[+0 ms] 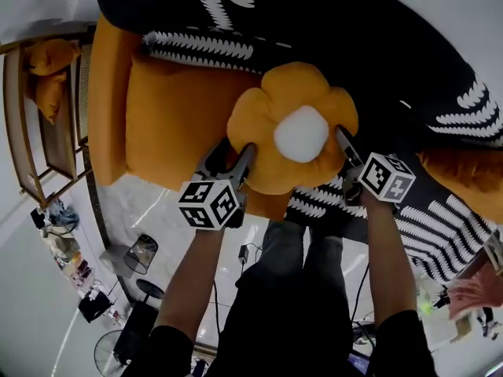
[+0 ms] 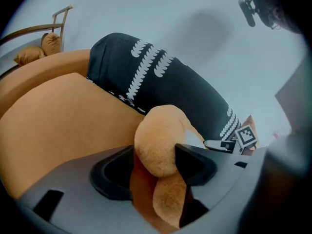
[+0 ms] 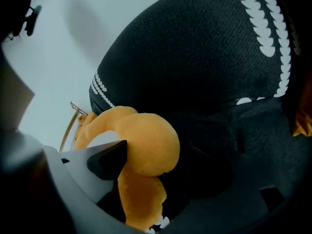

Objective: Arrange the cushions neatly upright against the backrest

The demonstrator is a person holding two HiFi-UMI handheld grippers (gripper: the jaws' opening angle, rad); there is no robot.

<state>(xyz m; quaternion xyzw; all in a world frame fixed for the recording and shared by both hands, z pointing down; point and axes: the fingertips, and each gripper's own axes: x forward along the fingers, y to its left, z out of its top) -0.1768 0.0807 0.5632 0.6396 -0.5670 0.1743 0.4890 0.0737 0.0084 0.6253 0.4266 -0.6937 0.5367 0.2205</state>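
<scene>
An orange flower-shaped cushion with a white centre hangs over the front of the orange sofa seat, one gripper on each side. My left gripper is shut on a lower-left petal, which bulges between its jaws. My right gripper stands open around a right-hand petal; the petal looks round and unsqueezed and touches only one jaw tip. Black cushions with white leaf patterns lie against the backrest behind the flower cushion.
A second black patterned cushion spreads to the right, with an orange cushion beyond it. A wooden rack holding orange cushions stands left of the sofa. The person's legs, cables and small items are on the floor below.
</scene>
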